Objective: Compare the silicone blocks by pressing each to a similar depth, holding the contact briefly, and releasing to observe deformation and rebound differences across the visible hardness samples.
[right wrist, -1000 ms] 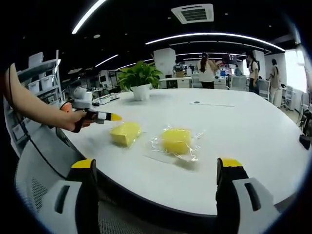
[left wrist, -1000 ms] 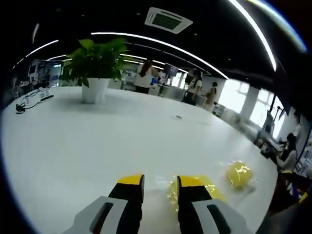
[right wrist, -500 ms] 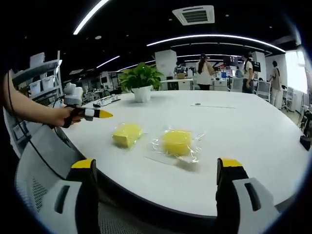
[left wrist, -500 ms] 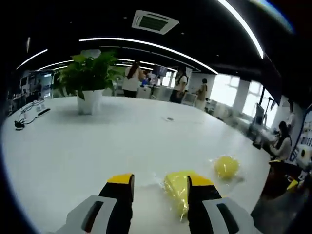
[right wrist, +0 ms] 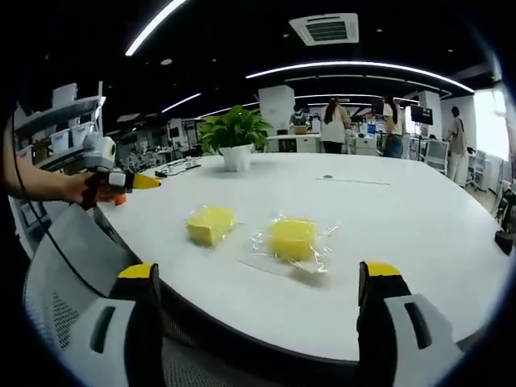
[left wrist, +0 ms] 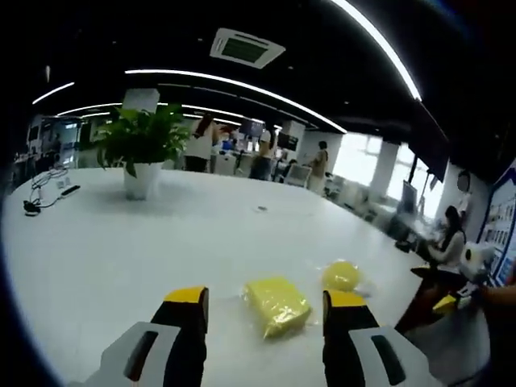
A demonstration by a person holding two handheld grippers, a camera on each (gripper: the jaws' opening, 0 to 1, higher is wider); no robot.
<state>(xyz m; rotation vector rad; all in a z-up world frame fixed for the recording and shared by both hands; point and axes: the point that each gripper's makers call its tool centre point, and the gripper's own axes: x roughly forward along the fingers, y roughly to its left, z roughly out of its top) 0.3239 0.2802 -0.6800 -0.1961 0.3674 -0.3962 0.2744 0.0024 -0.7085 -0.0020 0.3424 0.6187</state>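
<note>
A large white table [right wrist: 419, 218] carries two yellow silicone blocks, set a little apart near the edge where the person stands, probably so each can be pressed in turn. The left block [right wrist: 210, 222] lies bare or in thin film; I cannot tell which. The right block [right wrist: 292, 239] sits inside a clear crinkled plastic bag [right wrist: 310, 256].

The left gripper [left wrist: 262, 302] hangs low over the table with its jaws apart, holding nothing. In the left gripper view the left block [left wrist: 276, 305] lies between its yellow tips but beyond them, not touched. In the right gripper view this same gripper [right wrist: 121, 181] sits off to the side, held in the person's hand [right wrist: 79, 187].

The right gripper [right wrist: 262, 278] is back from the table edge, jaws wide apart and empty, well away from both blocks.

A potted plant [right wrist: 235, 135] stands farther along the table. People stand at desks in the background. No press appears under way.
</note>
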